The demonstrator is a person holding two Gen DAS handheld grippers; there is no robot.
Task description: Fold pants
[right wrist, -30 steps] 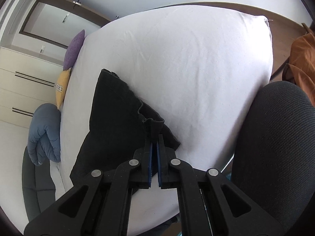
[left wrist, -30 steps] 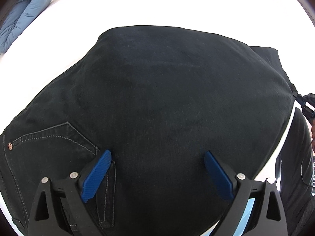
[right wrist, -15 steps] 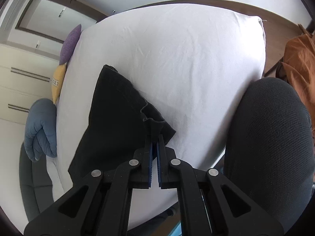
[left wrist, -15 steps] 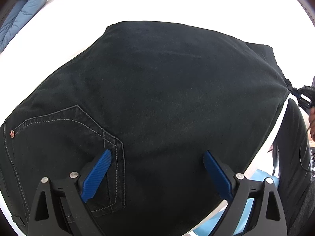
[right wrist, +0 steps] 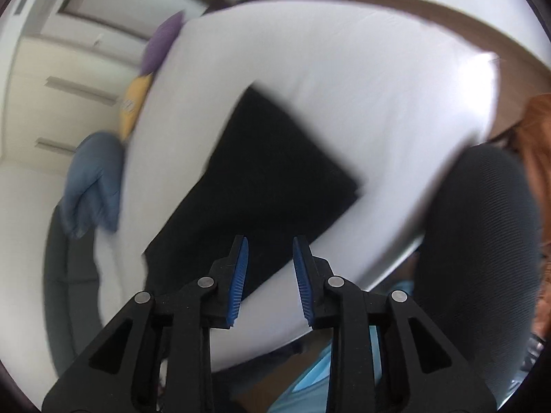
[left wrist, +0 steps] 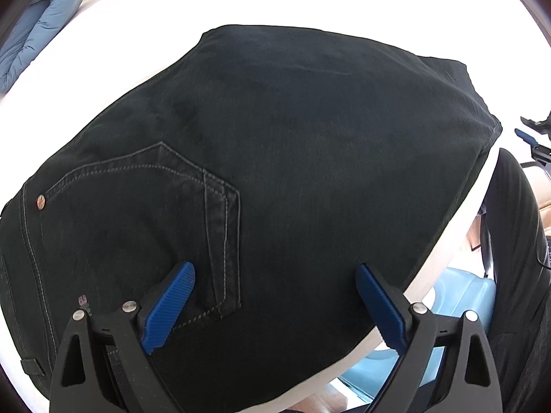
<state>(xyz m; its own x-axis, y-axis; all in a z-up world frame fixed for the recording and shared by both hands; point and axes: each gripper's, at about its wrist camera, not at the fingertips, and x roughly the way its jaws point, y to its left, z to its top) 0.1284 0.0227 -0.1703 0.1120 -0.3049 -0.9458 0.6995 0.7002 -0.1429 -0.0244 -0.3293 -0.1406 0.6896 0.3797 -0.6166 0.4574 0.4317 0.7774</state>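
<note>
both grippers are hanging over the black pants [left wrist: 292, 158] lying folded on the white bed [right wrist: 344, 69]: left gripper [left wrist: 275, 296] spread wide, right gripper [right wrist: 268, 275] lifting away, jaws just parting, the hem released

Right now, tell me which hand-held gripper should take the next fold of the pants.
Left. The left hand-held gripper hangs open right over the pants; the right hand-held gripper has just been opening, holds nothing, and sits off the hem.

White bed [right wrist: 361, 79] lies bare beyond the folded black pants [left wrist: 292, 144]; a dark chair back [right wrist: 482, 227] crowds its near edge; cushions [right wrist: 134, 103] line the far-left side.
</note>
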